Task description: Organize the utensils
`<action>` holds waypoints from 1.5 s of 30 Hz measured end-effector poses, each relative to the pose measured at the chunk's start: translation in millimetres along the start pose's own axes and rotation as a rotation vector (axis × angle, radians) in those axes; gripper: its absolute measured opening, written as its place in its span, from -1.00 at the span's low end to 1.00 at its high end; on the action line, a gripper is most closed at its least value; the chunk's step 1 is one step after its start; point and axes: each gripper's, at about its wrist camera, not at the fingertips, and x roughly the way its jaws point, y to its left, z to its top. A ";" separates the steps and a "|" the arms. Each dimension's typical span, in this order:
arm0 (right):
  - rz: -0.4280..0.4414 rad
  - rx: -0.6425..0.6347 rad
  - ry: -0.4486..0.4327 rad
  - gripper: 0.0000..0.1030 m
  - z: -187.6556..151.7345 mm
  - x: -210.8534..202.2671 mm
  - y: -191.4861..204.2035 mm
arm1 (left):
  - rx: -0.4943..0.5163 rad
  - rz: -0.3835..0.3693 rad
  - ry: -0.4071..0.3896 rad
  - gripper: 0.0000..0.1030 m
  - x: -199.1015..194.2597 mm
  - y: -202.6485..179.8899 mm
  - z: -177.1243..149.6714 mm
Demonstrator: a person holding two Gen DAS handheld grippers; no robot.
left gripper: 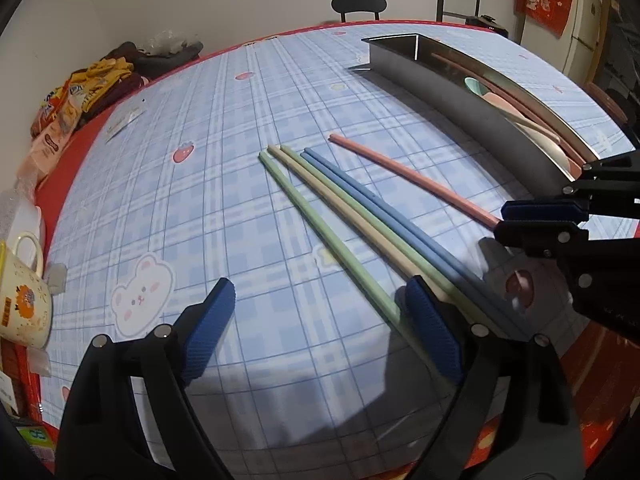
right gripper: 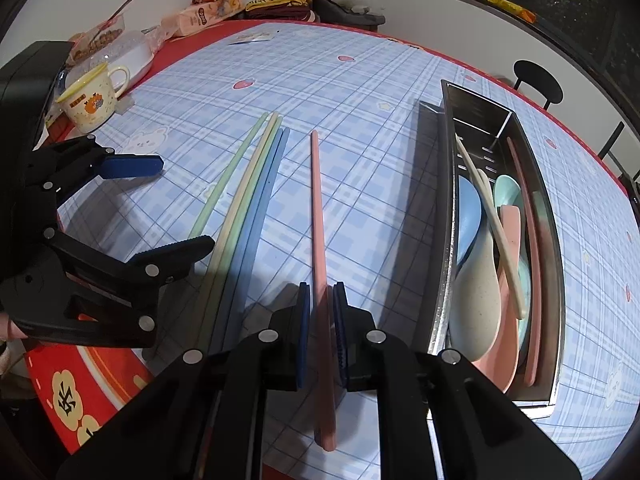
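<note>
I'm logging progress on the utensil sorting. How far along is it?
Done: the metal tray already holds several spoons and a pink chopstick.

In hand: the right gripper is shut on the second pink chopstick, which still lies on the tablecloth.

Left: five chopsticks, green, cream and blue, remain on the table. The left gripper stands open beside them, holding nothing.
</note>
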 end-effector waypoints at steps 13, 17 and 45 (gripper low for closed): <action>0.088 0.010 -0.002 -0.86 0.4 2.0 10.1 | -0.023 -0.032 0.001 -0.22 -7.0 49.4 -13.4; 0.084 0.012 -0.019 -0.86 3.7 5.2 11.8 | -0.041 -0.037 -0.016 -0.22 -5.6 51.2 -13.1; 0.009 -0.050 -0.139 -0.84 6.4 12.6 22.6 | -0.009 0.035 -0.081 -0.25 -0.2 38.0 -8.5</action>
